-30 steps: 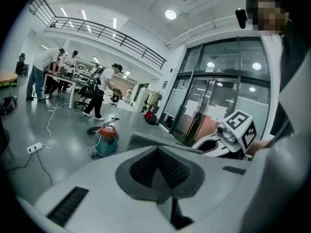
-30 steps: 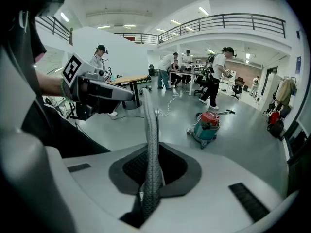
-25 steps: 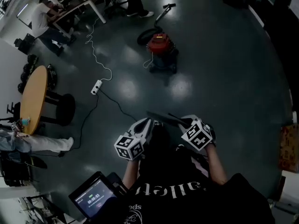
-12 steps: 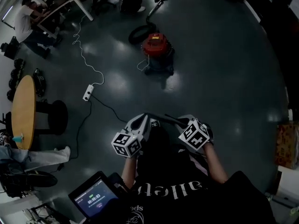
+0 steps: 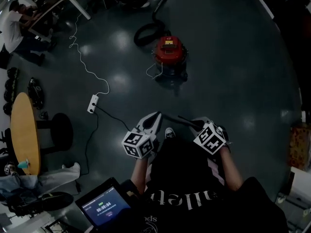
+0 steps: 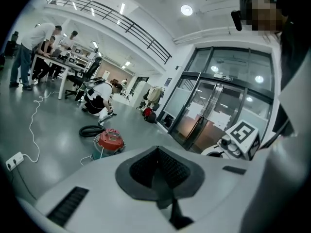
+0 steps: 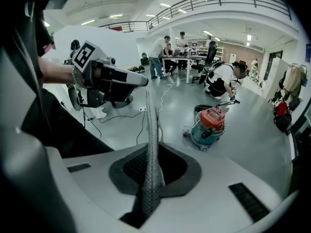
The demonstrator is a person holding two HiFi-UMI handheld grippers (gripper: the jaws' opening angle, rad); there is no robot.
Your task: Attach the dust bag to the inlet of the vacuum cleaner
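Ground has been gained on the vacuum cleaner [image 5: 169,53]: over the last second it has slid slightly lower in the head view, the power strip [image 5: 92,103] has drifted down with it, and a shoe [image 5: 169,132] is now shown between the two grippers. A walk toward the machine is therefore judged to be in progress, and the attaching itself not yet begun. The left gripper [image 6: 156,152] and the right gripper [image 7: 148,98] are carried side by side in front of the chest as before, each with its fingers pressed together on nothing. No dust bag can be made out in any view. The red-lidded vacuum cleaner is stood on the dark floor [image 5: 233,81] with its black hose [image 5: 146,33] curled behind it, well apart from the fingers and roughly straight ahead of them. Its inlet cannot be distinguished from here.
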